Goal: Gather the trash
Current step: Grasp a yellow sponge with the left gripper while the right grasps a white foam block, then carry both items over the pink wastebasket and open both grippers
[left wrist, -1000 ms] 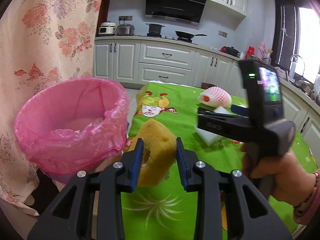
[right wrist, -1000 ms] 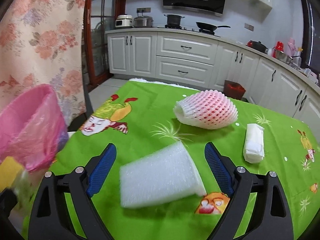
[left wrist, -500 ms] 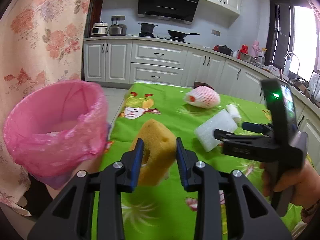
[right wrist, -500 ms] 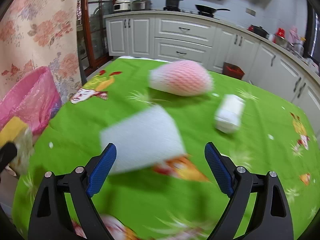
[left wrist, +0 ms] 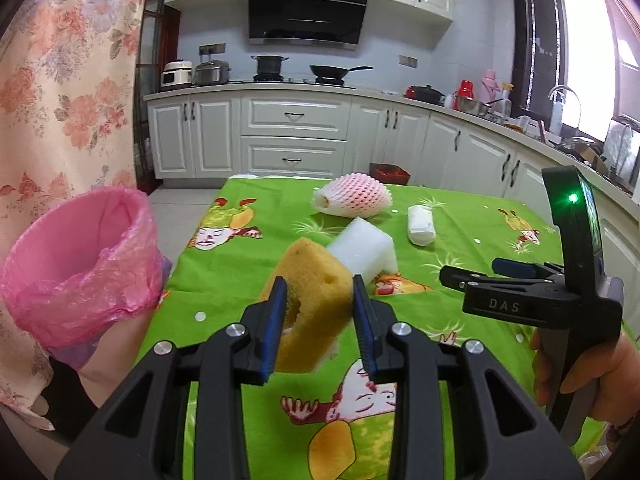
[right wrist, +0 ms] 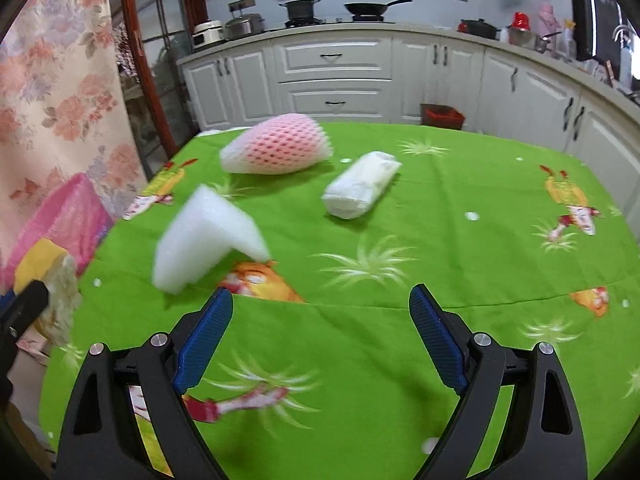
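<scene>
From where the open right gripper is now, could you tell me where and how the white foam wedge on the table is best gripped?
Probably across its thick end. The white foam wedge lies flat on the green tablecloth, tapering to a thin edge towards the right gripper. Come from above and close the open pads on its two flat side faces; the thin edge offers little to hold.

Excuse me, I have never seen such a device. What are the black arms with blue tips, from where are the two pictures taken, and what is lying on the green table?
There is no robot: a person holds a hand-operated gripper in each hand, and each carries a camera looking along its fingers. The left gripper is shut on a yellow sponge, near a bin with a pink bag. The right gripper is open and empty. On the green tablecloth lie a white foam block, a pink foam fruit net and a white wrapped roll.
</scene>
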The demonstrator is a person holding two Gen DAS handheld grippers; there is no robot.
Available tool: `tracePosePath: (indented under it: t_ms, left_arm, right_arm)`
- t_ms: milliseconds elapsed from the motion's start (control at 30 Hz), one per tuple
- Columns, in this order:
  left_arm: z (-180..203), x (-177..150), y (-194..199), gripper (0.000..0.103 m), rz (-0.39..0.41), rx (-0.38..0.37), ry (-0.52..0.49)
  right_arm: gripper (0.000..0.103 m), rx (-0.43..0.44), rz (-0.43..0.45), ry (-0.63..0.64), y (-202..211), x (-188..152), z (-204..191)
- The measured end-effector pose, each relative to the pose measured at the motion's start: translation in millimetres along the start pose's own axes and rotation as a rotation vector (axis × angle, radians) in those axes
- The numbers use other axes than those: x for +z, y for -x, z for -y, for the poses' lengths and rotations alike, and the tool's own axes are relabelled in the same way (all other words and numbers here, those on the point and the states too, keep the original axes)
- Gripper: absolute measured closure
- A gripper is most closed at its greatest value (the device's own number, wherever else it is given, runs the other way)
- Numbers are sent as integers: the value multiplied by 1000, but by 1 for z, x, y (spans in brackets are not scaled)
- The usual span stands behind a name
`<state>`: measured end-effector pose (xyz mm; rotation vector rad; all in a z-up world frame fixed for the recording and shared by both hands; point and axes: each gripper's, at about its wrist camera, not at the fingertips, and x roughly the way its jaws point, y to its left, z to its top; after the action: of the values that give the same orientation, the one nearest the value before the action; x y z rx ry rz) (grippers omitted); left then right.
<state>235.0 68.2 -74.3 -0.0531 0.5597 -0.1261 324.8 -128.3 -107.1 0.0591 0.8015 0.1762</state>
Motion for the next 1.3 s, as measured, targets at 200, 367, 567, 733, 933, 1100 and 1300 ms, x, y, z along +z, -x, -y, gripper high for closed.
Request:
tracePosePath:
  t_ms: [200, 367, 567, 733, 933, 1100, 1300]
  left_arm:
    - [-27, -1, 9, 71, 0, 46, 13]
    - [-57, -2, 15, 71, 10, 64, 22]
    - [-91, -8, 15, 71, -2, 52, 52]
    - [-111, -11, 9, 71, -11, 42, 82]
    - [-107, -10, 3, 71, -8, 27, 96]
    - [-85, -7, 3, 71, -1, 27, 84]
    - [-50, -7, 7, 71, 4, 52, 66]
  right_arm:
    - [19, 44, 7, 1, -16, 7, -49]
    - [19, -58, 40, -26, -33, 15, -89]
    - [19, -201, 44, -94, -59, 26, -118]
    - [18, -278, 24, -76, -76, 30, -123]
    - [25, -279, 2, -19, -77, 29, -115]
    - [29, -185, 21, -21, -53, 18, -88]
    - [29, -91, 98, 16, -11, 9, -62]
